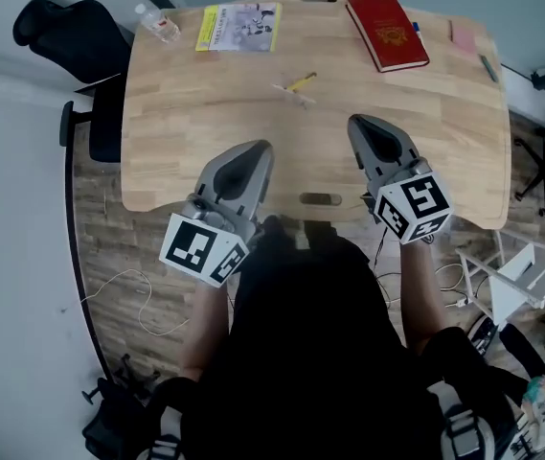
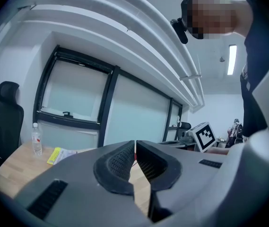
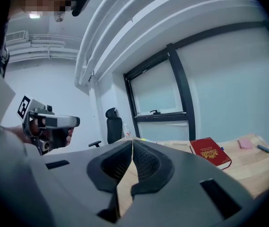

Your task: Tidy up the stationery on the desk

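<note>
A red book (image 1: 388, 31) (image 3: 210, 152) lies at the far right of the wooden desk (image 1: 205, 132). A yellow booklet (image 1: 238, 27) (image 2: 58, 154) lies at the far left. A yellow pen (image 1: 301, 82) rests mid-desk beside a thin clear stick. A pink note (image 1: 463, 38) (image 3: 245, 143) and a dark pen (image 1: 487, 67) sit at the right edge. My left gripper (image 1: 259, 151) (image 2: 135, 145) hovers over the near edge, shut and empty. My right gripper (image 1: 364, 126) (image 3: 132, 145) is also shut on nothing, over the near right part.
A water bottle (image 1: 158, 22) (image 2: 37, 139) stands at the far left corner. A black office chair (image 1: 80, 27) sits left of the desk. Cables and a white rack (image 1: 516, 276) lie on the floor at right. The desk has a handle slot (image 1: 320, 199) at its near edge.
</note>
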Tool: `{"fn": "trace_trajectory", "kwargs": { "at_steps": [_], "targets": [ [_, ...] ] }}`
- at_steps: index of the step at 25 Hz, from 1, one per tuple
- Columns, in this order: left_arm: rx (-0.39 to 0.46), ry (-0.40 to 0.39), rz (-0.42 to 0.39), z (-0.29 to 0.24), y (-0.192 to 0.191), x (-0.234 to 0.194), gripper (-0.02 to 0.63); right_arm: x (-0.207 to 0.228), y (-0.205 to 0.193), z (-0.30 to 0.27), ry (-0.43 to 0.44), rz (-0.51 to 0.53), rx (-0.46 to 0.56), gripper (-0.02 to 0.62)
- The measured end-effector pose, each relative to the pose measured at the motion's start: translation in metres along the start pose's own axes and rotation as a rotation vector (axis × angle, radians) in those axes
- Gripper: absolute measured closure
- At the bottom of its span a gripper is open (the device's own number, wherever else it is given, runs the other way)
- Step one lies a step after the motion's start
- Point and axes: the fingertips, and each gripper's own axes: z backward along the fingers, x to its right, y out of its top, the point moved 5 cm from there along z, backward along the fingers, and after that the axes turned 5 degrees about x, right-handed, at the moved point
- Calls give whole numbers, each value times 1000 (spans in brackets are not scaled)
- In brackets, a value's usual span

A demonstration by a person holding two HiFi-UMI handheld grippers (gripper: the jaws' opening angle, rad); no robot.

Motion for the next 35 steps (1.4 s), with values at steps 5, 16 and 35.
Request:
{"fn": "trace_trajectory", "kwargs": {
  "at_steps": [5, 16, 35],
  "targets": [
    [-22, 35, 11, -3, -11, 0, 566, 11, -23, -24, 25, 11, -67, 574],
    [-44, 14, 44, -8, -30, -19, 566, 12, -97, -83, 34, 42, -252, 574],
    [-136, -129, 88, -32, -44, -95, 566, 40, -231, -193, -174, 113, -558, 480]
  ]
}}
